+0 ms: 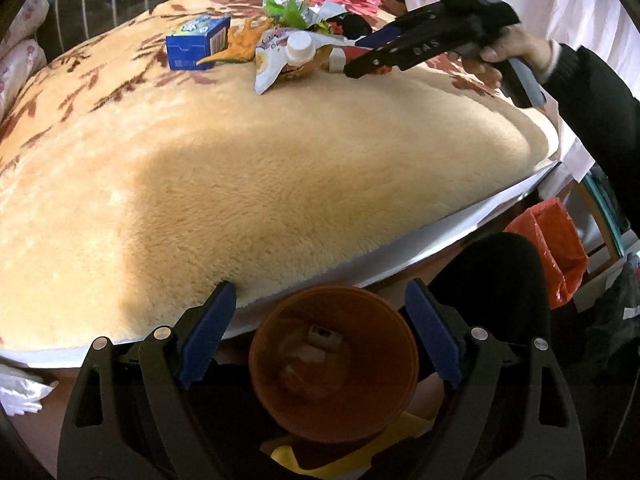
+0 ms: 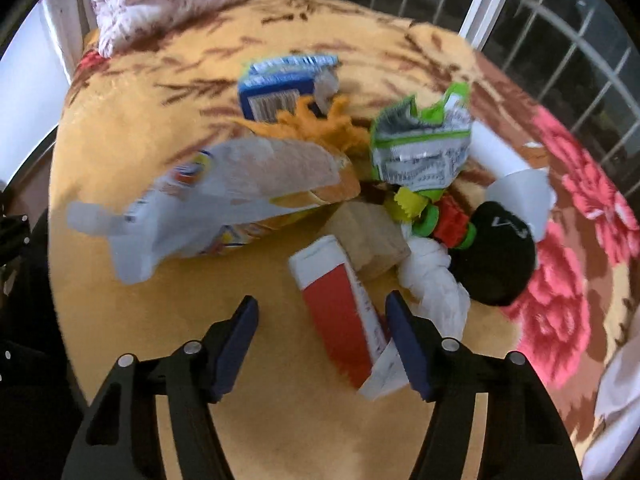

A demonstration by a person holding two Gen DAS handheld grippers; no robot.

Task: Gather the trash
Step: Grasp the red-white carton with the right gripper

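Your right gripper [image 2: 320,344] hung over the litter on the plush blanket [image 2: 120,128], jaws apart and empty, the red-and-white carton [image 2: 340,304] between them but lying skewed. Best to square the fingers to its long sides before closing, clear of the knotted white bag [image 2: 432,280]. Your left gripper [image 1: 316,336] stood wide over the orange bin [image 1: 332,364] beside the bed.

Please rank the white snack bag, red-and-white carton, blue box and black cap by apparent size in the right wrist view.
1. white snack bag
2. red-and-white carton, though it lies nearest the camera
3. black cap and blue box look alike
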